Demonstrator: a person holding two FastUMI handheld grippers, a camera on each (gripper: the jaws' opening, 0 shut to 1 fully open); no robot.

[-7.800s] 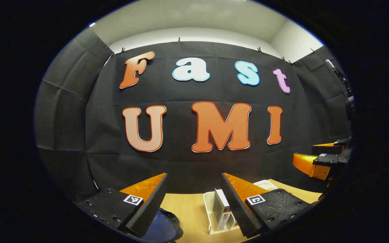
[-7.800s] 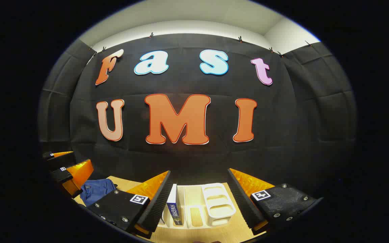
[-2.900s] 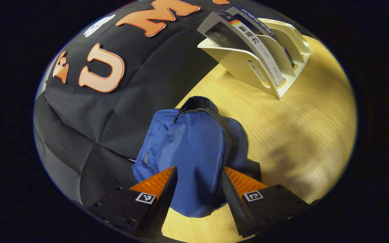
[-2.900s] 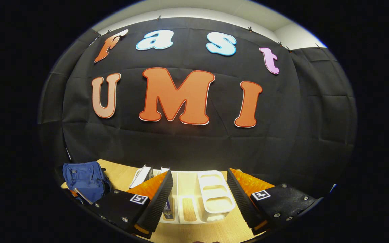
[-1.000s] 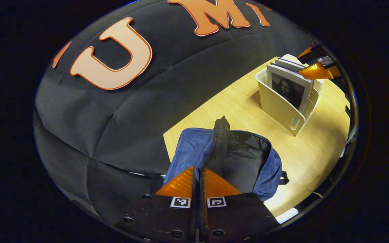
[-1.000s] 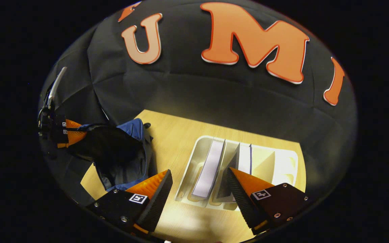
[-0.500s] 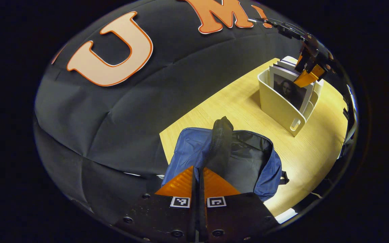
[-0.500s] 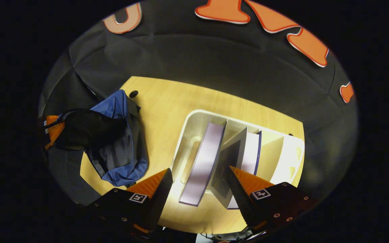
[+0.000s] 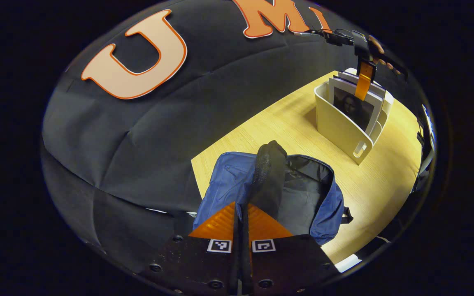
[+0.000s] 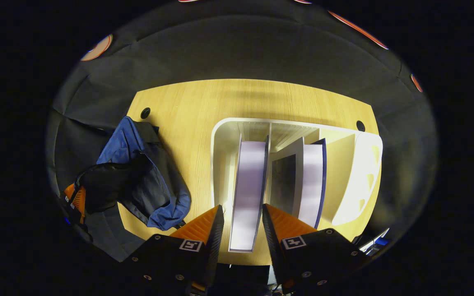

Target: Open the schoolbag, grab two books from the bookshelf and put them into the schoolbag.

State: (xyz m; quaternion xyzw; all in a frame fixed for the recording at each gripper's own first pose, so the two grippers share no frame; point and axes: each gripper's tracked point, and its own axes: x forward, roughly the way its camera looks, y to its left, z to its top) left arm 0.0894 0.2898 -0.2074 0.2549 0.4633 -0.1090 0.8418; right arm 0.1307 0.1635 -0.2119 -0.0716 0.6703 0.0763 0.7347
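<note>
The blue schoolbag [image 9: 224, 181] lies open on the wooden table [image 9: 278, 119], its dark lining showing. My left gripper [image 9: 241, 204] is shut on the bag's black zipper edge and holds it up; the left gripper [image 10: 74, 197] also appears beside the schoolbag [image 10: 167, 205]. A white bookshelf [image 10: 360, 164] holds two upright books. My right gripper [image 10: 242, 213] points down over the shelf, open, its fingers narrowly straddling the top edge of the left book [image 10: 248, 185]. The second book [image 10: 311, 181] stands one slot to the right. The right gripper [image 9: 362, 92] hangs over the portrait-cover book [image 9: 346, 105].
The bookshelf [image 9: 338, 123] stands to the right of the bag with bare table [image 10: 187, 107] between them. Two dark round holes [image 10: 145, 112] [image 10: 360, 125] sit near the table's far edge. A hand [image 9: 379, 49] holds the right gripper. Black cloth walls close in the table.
My right gripper has tipped further down over the shelf and its fingers have narrowed around the left book. The left gripper stays shut on the bag's edge, holding it open.
</note>
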